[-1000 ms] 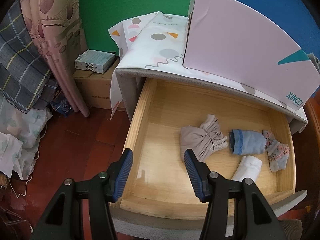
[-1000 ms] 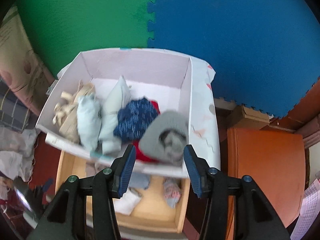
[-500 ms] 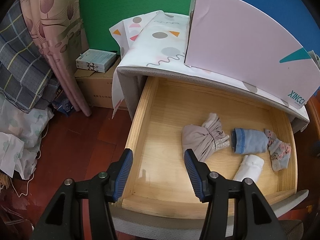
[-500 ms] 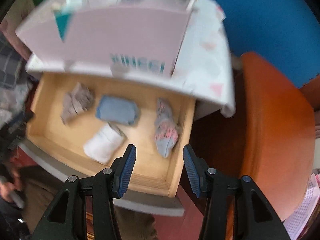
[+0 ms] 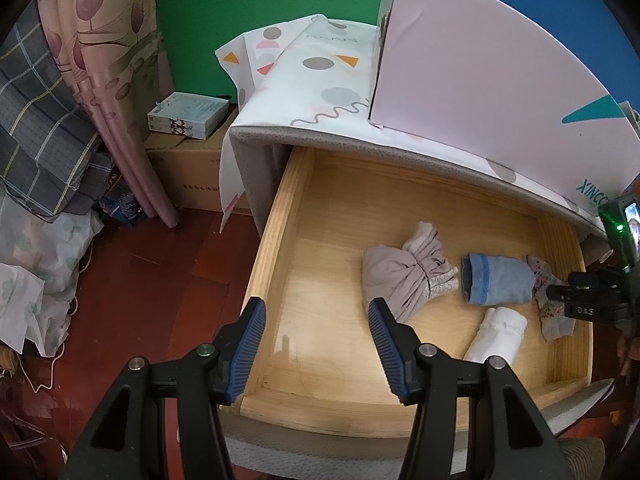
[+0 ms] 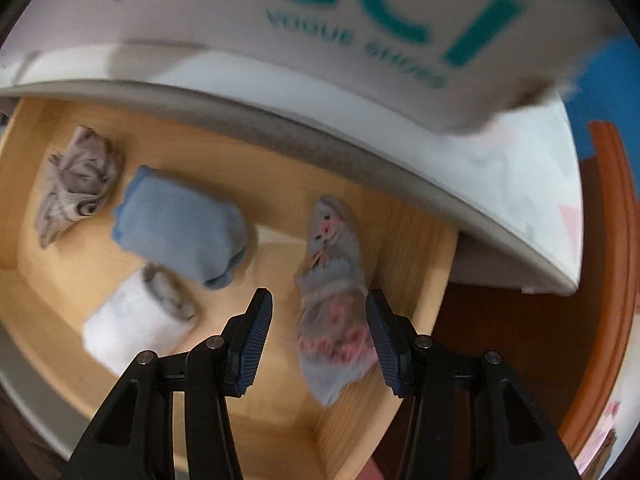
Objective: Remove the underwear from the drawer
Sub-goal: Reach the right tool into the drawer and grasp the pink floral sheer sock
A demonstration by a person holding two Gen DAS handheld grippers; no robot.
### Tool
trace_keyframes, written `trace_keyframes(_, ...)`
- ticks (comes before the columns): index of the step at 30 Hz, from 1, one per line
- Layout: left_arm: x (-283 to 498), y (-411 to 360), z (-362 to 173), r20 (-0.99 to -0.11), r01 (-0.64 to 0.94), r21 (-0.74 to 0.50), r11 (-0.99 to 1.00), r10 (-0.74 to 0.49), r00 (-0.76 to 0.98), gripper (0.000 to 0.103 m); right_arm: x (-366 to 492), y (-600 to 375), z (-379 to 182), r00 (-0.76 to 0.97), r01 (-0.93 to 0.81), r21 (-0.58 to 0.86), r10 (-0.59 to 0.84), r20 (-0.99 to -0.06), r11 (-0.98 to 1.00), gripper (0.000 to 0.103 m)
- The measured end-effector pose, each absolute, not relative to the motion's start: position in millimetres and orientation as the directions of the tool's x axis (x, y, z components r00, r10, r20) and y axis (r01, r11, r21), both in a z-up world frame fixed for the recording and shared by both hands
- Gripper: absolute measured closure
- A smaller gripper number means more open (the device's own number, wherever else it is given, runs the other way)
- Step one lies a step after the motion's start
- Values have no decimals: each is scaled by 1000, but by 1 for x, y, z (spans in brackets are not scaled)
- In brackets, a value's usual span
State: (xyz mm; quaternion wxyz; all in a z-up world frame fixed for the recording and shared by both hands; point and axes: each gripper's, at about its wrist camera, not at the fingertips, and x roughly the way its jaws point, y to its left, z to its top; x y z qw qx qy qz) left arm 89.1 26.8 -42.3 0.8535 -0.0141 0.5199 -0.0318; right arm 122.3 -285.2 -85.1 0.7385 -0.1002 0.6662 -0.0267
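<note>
Approach: right gripper (image 6: 316, 328), jaws apart and empty, should straddle the floral piece (image 6: 334, 300) squarely, clear of the drawer (image 6: 416, 264) wall, before closing.

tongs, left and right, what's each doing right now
Left tongs: open, empty, above the wooden drawer.
Right tongs: open, straddling the grey floral underwear, not gripping.

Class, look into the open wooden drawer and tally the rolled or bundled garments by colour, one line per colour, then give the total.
Beige-grey bundle: 1
Blue roll: 1
White roll: 1
Grey floral piece: 1
Total: 4
</note>
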Motion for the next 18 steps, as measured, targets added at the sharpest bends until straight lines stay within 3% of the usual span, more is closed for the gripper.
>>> trace_keyframes(8,90,25,-44,-890,42,-60,997,-72,450,48,112,-283,-108,128,-171,-219,-199,-972,961,59)
trace_keyframes(15,91,26,-44,-892,38,-62,997,-72,446,48,106,-258,-125,26,-234,-193,-192,-981,953,63)
trace_keyframes(18,91,27,-44,-892,39,-62,997,-73,445,48,100,-253,-127,-48,-210,-113,-126,-991,971,69)
